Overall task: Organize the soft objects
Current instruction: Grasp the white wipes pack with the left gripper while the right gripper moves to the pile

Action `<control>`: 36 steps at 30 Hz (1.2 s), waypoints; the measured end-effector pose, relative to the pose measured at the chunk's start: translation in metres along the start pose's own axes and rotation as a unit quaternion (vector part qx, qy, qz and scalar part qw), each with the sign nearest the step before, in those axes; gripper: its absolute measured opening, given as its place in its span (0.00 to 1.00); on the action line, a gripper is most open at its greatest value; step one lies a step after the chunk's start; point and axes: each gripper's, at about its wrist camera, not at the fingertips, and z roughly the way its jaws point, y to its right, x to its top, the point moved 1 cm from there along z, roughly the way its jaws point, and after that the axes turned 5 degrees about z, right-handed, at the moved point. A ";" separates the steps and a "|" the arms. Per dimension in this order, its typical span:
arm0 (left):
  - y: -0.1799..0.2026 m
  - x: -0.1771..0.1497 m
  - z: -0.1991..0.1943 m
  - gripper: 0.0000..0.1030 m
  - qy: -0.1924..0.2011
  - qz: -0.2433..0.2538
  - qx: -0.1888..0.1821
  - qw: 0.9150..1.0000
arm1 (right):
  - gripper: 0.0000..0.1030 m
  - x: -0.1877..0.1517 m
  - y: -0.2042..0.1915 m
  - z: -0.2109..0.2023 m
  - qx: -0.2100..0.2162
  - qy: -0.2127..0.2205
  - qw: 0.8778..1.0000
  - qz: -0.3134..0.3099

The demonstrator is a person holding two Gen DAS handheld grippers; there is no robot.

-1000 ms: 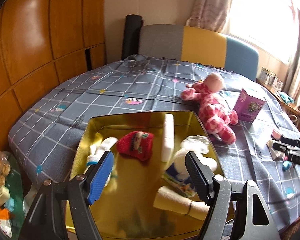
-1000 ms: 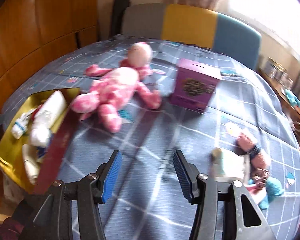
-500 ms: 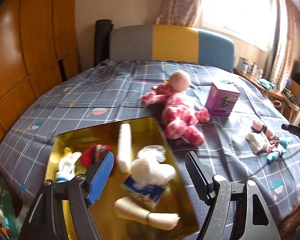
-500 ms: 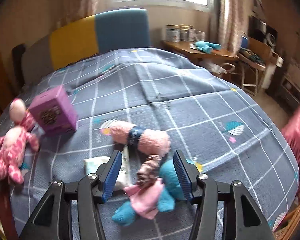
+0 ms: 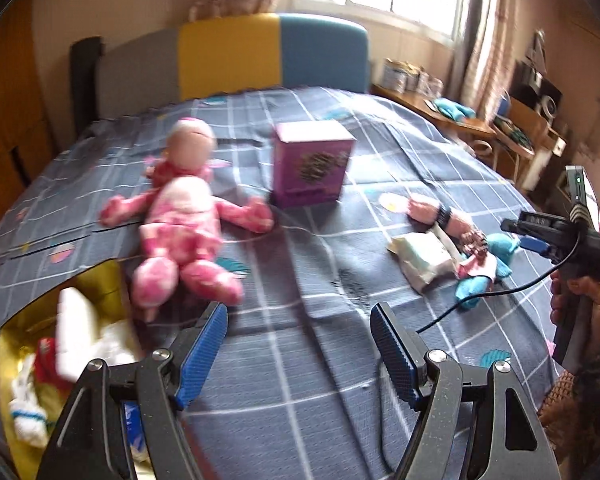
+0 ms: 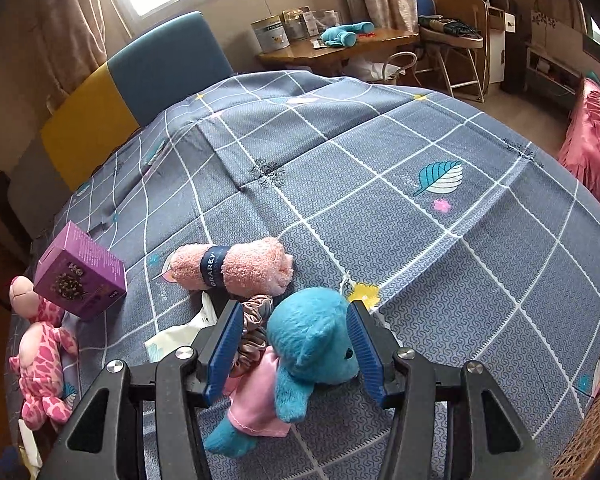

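Observation:
A blue plush toy in a pink dress (image 6: 304, 356) lies on the grey checked cloth, and my right gripper (image 6: 296, 348) is open with its jaws on either side of the toy's head. A satin scrunchie (image 6: 252, 328), a rolled pink towel (image 6: 236, 268) and a white tissue pack (image 6: 176, 338) lie just beyond. A pink spotted plush (image 5: 184, 232) lies mid-table. My left gripper (image 5: 300, 352) is open and empty above bare cloth. The gold tray (image 5: 100, 284) at the left holds several soft items.
A purple box (image 5: 312, 164) stands behind the pink plush. A grey, yellow and blue headboard (image 5: 236, 52) is at the back. A wooden side table (image 6: 340, 46) with tins stands at the far right. The right gripper's cable (image 5: 480, 300) trails over the cloth.
The left view has swung right, from over the gold tray toward the table's middle. My right gripper has come down closer, so its jaws now straddle the blue plush toy.

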 end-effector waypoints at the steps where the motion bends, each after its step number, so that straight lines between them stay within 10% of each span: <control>1: 0.008 0.003 0.010 0.72 -0.008 0.003 -0.010 1.000 | 0.53 0.000 0.001 0.001 0.002 -0.004 1.000 0.002; 15: 0.118 0.051 0.121 0.85 -0.064 0.196 -0.093 0.974 | 0.53 0.000 0.006 0.005 0.042 -0.027 0.998 0.029; 22: 0.147 0.069 0.163 0.88 -0.072 0.294 -0.101 0.948 | 0.53 0.001 0.012 0.008 0.062 -0.039 0.996 0.051; 34: 0.175 0.073 0.209 0.89 -0.089 0.368 -0.132 0.916 | 0.53 0.005 0.024 0.007 0.090 -0.042 0.991 0.092; 36: 0.173 0.070 0.216 0.73 -0.108 0.344 -0.150 0.920 | 0.53 0.005 0.025 0.007 0.091 -0.042 0.990 0.095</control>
